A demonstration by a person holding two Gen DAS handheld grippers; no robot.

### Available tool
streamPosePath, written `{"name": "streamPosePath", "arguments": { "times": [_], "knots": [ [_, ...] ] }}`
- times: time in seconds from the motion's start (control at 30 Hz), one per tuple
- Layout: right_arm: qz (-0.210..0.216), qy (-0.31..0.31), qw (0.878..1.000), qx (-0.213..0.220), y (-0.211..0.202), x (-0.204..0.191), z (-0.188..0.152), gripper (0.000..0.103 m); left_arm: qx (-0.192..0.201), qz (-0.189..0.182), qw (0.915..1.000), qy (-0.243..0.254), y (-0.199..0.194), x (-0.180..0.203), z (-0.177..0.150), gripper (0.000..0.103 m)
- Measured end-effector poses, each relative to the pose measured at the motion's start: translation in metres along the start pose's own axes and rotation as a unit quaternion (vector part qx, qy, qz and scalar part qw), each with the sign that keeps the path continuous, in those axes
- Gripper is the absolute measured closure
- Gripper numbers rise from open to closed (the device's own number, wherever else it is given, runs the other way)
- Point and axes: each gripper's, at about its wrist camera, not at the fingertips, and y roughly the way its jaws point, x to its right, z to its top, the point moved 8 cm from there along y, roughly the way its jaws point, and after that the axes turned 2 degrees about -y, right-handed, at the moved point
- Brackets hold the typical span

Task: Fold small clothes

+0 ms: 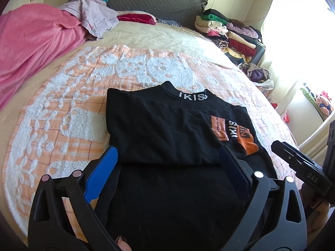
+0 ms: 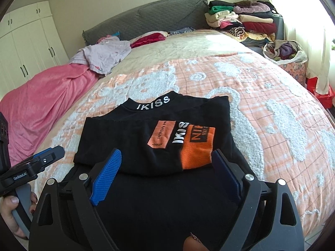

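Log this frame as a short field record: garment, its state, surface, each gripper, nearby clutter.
garment: black top with IKISS lettering and orange patches
state: partly folded, lying flat
surface: orange-and-white bedspread
left gripper: open, over the top's near left part
right gripper: open, over the near right part, by the orange patch
clutter: pink blanket, stacked clothes by the headboard

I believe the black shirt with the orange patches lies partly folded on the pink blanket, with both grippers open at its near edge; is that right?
Not quite: the black shirt lies on the orange-and-white patterned bedspread, not on the pink blanket, which is bunched apart at the bed's left side, as the right wrist view shows. The rest holds: the shirt is partly folded, and the left gripper and right gripper stand with jaws open at its near edge.
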Motion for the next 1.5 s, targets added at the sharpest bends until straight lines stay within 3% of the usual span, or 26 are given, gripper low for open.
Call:
{"name": "streamPosePath", "arguments": {
  "times": [0.13,0.9,1.2,1.5],
  "knots": [
    [0.000,0.004,1.000,0.011,-0.014,0.005,-0.001,0.009,0.006,0.003,1.0000,0.005,-0.011,0.003,-0.003,0.010],
    [-0.016,0.011,1.000,0.022,-0.065,0.040,-0.046,0.008,0.005,0.044,0.9990,-0.007,-0.045,-0.026,-0.058,0.010],
    [-0.024,0.019,1.000,-0.001,-0.070,0.064,-0.079,0.008,-0.020,0.062,0.9977,-0.019,-0.047,-0.049,-0.093,0.010],
    [-0.037,0.023,0.998,-0.036,-0.071,0.085,-0.119,0.008,-0.045,0.056,0.9966,-0.040,-0.051,-0.070,-0.129,0.010]
  ]
}}
